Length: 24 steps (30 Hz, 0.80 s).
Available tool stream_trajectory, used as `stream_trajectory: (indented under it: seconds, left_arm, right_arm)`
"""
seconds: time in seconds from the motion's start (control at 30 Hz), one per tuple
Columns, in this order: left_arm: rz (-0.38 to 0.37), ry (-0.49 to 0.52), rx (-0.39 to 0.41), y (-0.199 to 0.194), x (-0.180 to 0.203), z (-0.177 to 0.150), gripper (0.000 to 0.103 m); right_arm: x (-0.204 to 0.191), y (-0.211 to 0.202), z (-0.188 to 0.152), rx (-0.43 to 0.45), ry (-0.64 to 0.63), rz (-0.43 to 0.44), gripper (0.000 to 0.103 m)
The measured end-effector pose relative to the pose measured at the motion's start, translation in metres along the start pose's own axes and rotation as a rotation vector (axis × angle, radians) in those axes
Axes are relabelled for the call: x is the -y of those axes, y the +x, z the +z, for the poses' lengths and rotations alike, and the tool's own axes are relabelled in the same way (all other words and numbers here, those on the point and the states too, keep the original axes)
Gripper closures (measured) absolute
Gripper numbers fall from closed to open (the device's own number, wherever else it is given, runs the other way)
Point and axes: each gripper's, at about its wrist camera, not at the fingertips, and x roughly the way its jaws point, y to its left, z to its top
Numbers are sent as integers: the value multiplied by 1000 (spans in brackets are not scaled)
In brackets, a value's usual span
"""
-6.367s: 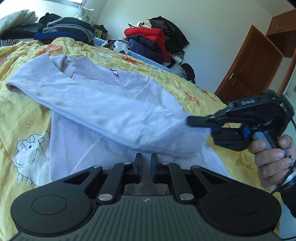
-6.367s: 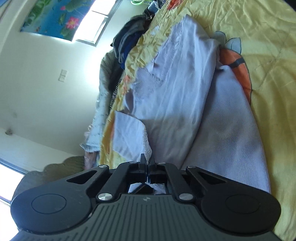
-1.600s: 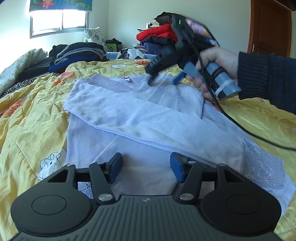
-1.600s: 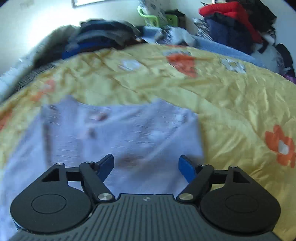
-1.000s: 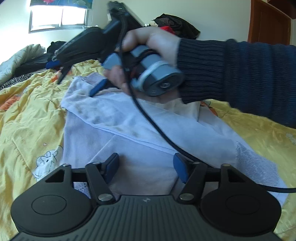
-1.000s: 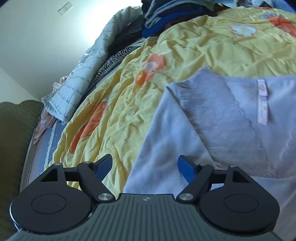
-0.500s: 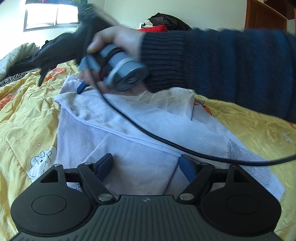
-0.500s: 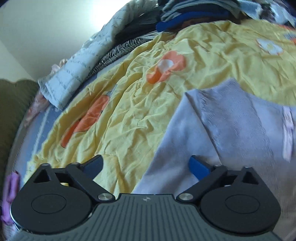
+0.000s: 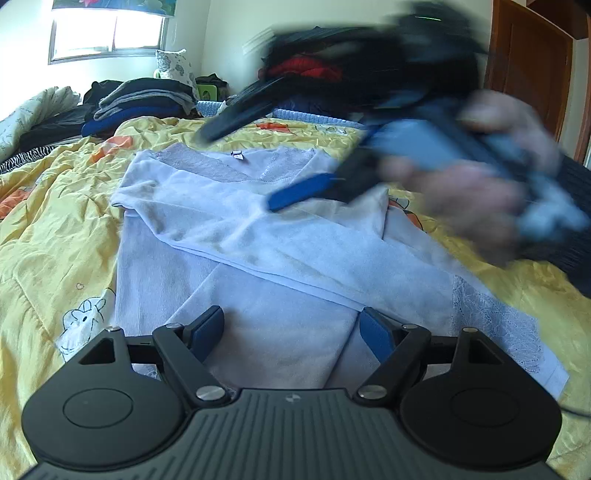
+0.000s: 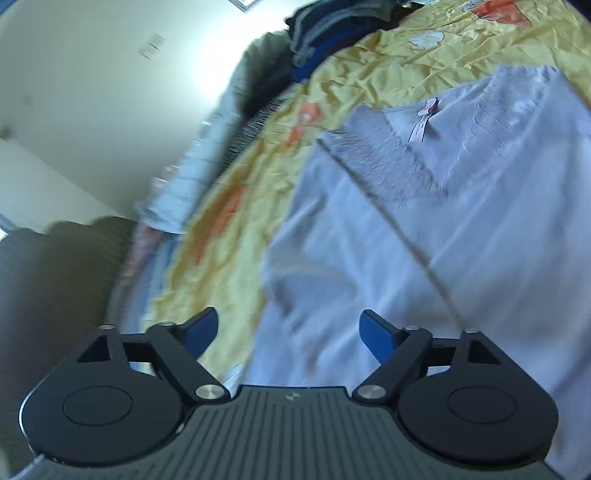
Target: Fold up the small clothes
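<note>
A pale lilac long-sleeved top [image 9: 258, 236] lies flat on the yellow quilt [image 9: 55, 240], one sleeve folded slantwise across its body. Its lace neckline and label [image 9: 236, 156] point away from me. My left gripper [image 9: 291, 328] hovers open over the near hem, nothing between its blue pads. My right gripper [image 9: 240, 170], held by a hand in a dark sleeve [image 9: 480, 206], is blurred above the top's right shoulder, jaws apart. In the right wrist view the right gripper [image 10: 288, 328] stands open over the top [image 10: 424, 240] near its left edge, the label [image 10: 421, 129] ahead.
Stacks of folded dark clothes [image 9: 140, 99] line the bed's far side under a window [image 9: 107, 33]. A wooden door [image 9: 532, 74] stands at the right. A dark green upholstered piece [image 10: 55, 277] and a patterned blanket [image 10: 192, 173] lie beyond the quilt's left edge.
The right gripper swung from the left side of the top back toward the right, rolling as it went. The left gripper stayed put, its jaws a little wider.
</note>
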Motion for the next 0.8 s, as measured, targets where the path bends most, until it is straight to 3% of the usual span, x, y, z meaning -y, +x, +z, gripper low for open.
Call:
stream_trajectory:
  seconds: [0.07,0.17,0.2,0.27,0.37,0.43,0.5,0.57,0.6,0.67,0.8]
  left_arm:
    - [-4,-8,2,0,-1,0,22]
    - [6,9,-4,0,1,0,22]
    - [9,17,-7,1,3,0,21]
    - [17,31,-11,2,4,0,20]
    - [24,38,-13,3,5,0,20]
    - [25,37,-12,3,5,0,20]
    - [33,43,-13,3,7,0,20]
    - [44,56,-16,4,9,-1,20]
    - [51,64,-18,4,11,-1,20]
    - [61,78,-24,4,14,-1,20]
    - [161,49,-8,-13,16,-1,20]
  right_arm:
    - [5,-23,-21,2,27,24,11]
    - [27,-44,-56,-17,88,-19,10]
    - [36,-48,-67,-23,106,-43,20]
    - [46,-70,-89,61,104,-31,21]
    - [52,-103,-112,135,223,-20,12]
    - [49,-122,-126,189,235,36,10]
    - [46,-127,-137,184,232,77,7]
    - [51,-122,-146,137,238,38,7]
    - [55,-120,-151,123,240,2,18]
    - [54,-127,-160,142,198,-22,22]
    - [49,-148,-172,178,276,-32,14]
